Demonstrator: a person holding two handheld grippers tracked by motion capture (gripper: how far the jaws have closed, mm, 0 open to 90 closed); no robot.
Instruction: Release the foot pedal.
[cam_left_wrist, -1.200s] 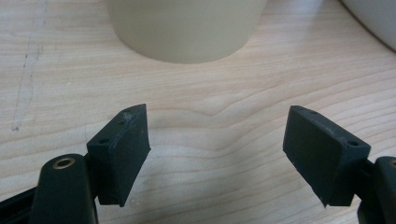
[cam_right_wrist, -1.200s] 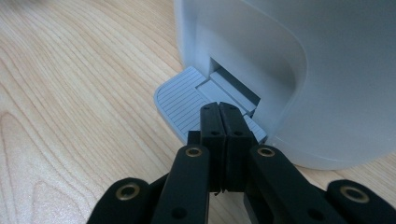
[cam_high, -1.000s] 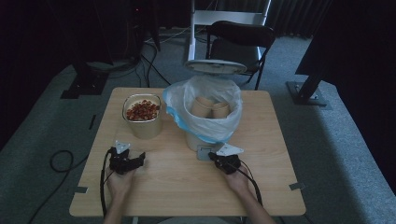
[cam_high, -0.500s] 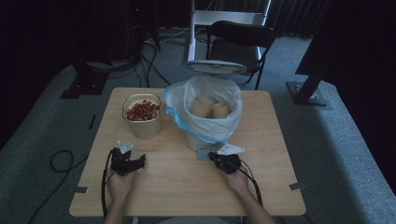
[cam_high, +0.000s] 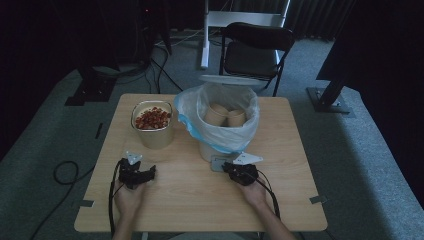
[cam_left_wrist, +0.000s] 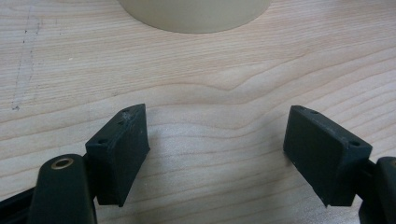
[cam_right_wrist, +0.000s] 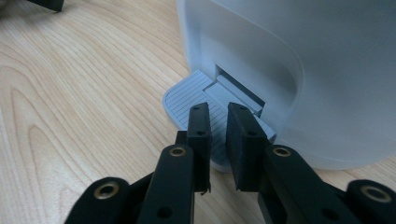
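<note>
A white pedal bin (cam_high: 207, 150) lined with a clear and blue bag (cam_high: 187, 112) stands mid-table, its lid (cam_high: 230, 80) raised, with two paper cups (cam_high: 225, 115) inside. My right gripper (cam_high: 228, 166) (cam_right_wrist: 218, 135) rests over the bin's grey ribbed pedal (cam_right_wrist: 187, 95) at the foot of the bin's wall (cam_right_wrist: 289, 70). Its jaws have just been opening and stand a narrow gap apart with nothing between them. My left gripper (cam_high: 142, 169) (cam_left_wrist: 217, 149) lies on the wood with jaws wide open and empty, pointing at the base of a cream bucket (cam_high: 152, 137) (cam_left_wrist: 194, 14).
The bucket holds red pieces (cam_high: 152, 119). The wooden table (cam_high: 200, 200) has bare room along its front and at its right side. A black chair (cam_high: 255, 50) stands behind the far edge. Cables trail from both grippers toward the person.
</note>
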